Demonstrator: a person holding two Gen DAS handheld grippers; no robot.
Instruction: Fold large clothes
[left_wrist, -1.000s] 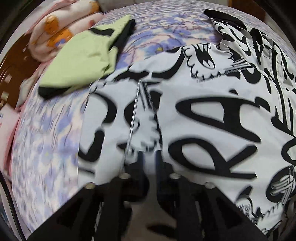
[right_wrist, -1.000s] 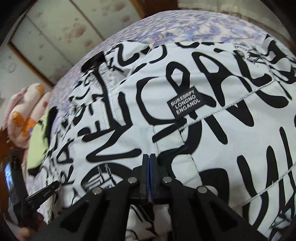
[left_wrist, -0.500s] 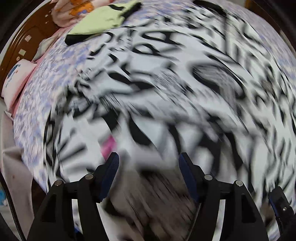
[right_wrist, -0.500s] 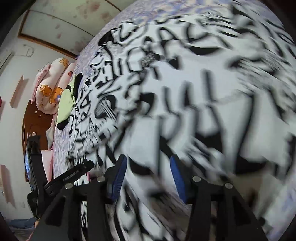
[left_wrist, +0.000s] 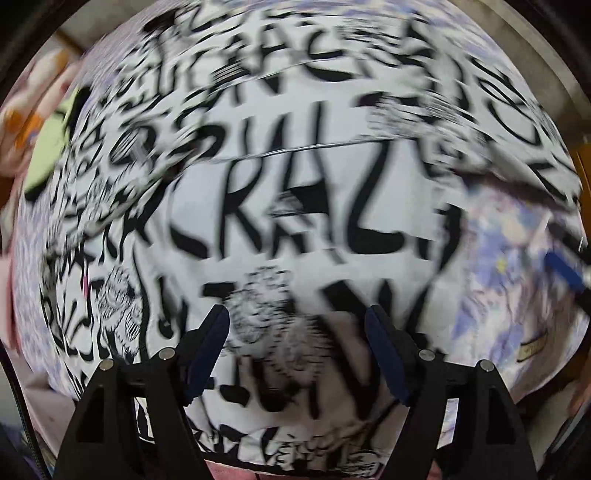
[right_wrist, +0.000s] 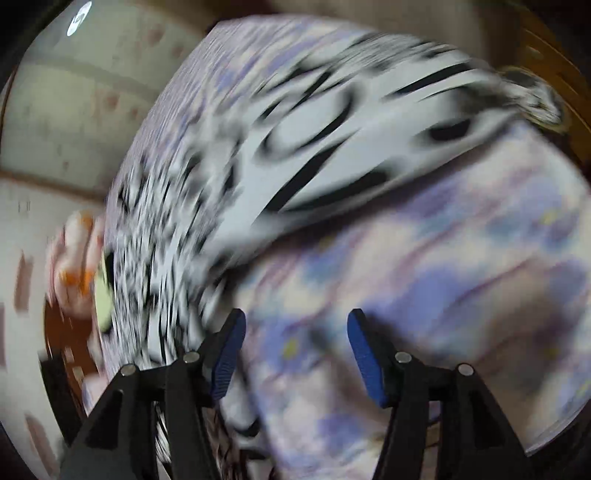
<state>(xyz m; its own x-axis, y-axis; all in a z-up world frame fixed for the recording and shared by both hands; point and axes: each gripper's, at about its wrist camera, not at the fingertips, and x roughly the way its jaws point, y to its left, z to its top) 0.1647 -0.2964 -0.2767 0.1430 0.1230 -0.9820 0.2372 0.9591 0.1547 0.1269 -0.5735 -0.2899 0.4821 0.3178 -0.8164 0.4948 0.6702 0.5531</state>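
A large white garment with black graffiti lettering (left_wrist: 295, 206) lies spread over a bed with a purple floral sheet (left_wrist: 517, 258). My left gripper (left_wrist: 297, 328) hangs above the garment's near part, its jaws opening, with nothing pinched between the blue pads. In the right wrist view the garment (right_wrist: 295, 147) fills the upper left. My right gripper (right_wrist: 295, 339) is over the floral sheet (right_wrist: 443, 277) beside the garment's edge, its jaws also opening and nothing between them. Both views are blurred by motion.
A lime-green cloth (left_wrist: 55, 147) and a pink bear-print quilt (left_wrist: 33, 92) lie at the bed's far left. The right gripper's blue pad (left_wrist: 565, 269) shows at the right in the left wrist view. A pale wall (right_wrist: 74, 129) stands behind the bed.
Both grippers were shut on the garment a second ago and have let it go and opened. Both have swept back toward the bed's near side; the right one now is over bare sheet.
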